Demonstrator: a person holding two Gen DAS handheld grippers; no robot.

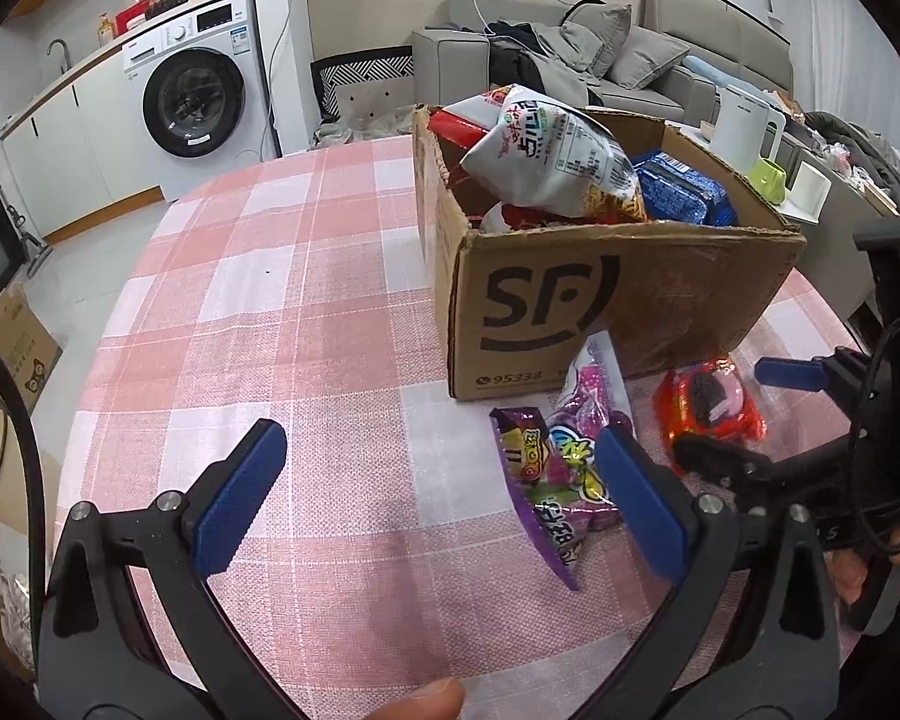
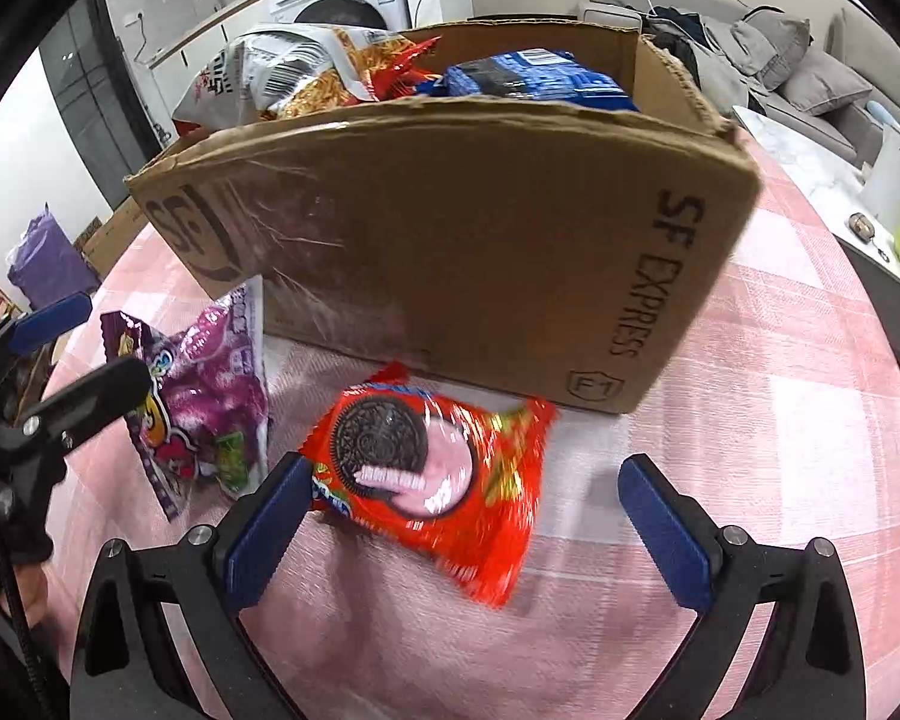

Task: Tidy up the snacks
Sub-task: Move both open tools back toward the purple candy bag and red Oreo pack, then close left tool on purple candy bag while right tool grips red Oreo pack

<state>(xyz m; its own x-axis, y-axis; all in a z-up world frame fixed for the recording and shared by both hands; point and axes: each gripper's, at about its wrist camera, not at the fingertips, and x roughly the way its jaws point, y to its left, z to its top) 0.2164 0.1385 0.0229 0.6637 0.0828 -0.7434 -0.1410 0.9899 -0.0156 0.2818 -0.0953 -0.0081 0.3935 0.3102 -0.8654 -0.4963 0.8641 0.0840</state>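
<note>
A brown cardboard box (image 1: 624,294) (image 2: 450,252) stands on the pink checked tablecloth (image 1: 282,312), holding a white noodle bag (image 1: 546,150), a blue cookie pack (image 1: 684,186) and red packets. In front of it lie a purple candy bag (image 1: 561,480) (image 2: 204,408) and a red Oreo packet (image 1: 711,405) (image 2: 438,480). My left gripper (image 1: 444,498) is open; its right finger overlaps the purple bag. My right gripper (image 2: 474,516) is open, its fingers on either side of the red Oreo packet, low over the cloth.
A washing machine (image 1: 195,102) and a counter stand at the back left, a grey sofa (image 1: 630,48) behind the box. A side table at the right carries a white kettle (image 1: 744,126) and a green cup (image 1: 768,180). A cardboard carton (image 1: 18,348) sits on the floor at left.
</note>
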